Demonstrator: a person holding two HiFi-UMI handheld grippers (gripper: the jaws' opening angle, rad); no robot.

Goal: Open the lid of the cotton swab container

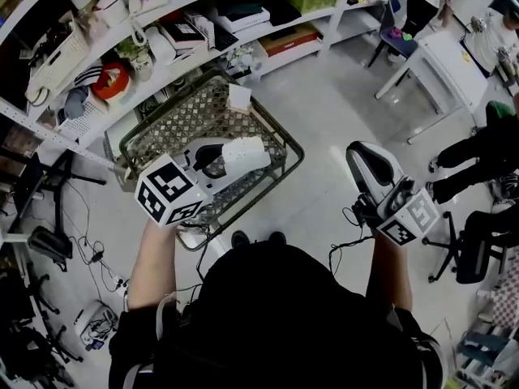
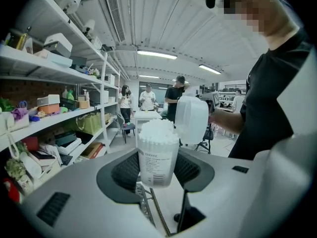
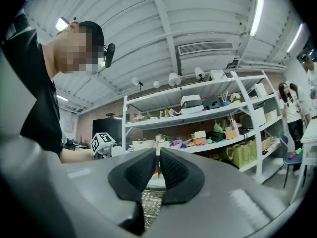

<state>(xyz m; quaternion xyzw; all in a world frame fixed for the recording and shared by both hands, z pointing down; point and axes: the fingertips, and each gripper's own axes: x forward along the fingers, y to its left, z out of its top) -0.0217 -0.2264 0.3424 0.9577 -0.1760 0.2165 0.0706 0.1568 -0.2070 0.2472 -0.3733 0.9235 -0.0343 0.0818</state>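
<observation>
The cotton swab container (image 2: 157, 152), a clear tube with a printed label, stands upright between the pads of my left gripper (image 2: 157, 170), which is shut on it. Its mouth is uncovered and packed with white swab tips. The translucent lid (image 2: 192, 119) is tilted up at the mouth's upper right; I cannot tell whether it is still attached. In the head view the left gripper (image 1: 231, 156) holds the container (image 1: 247, 152) over a wire basket. My right gripper (image 1: 357, 148) is off to the right, apart from it. Its jaws (image 3: 158, 170) are shut with nothing between them.
A wire basket (image 1: 280, 148) sits on the floor below the left gripper. Crowded white shelves (image 1: 162, 39) run along the back left. A white table (image 1: 446, 63) and seated people (image 1: 486, 152) are at the right. The left gripper's marker cube (image 3: 101, 143) shows in the right gripper view.
</observation>
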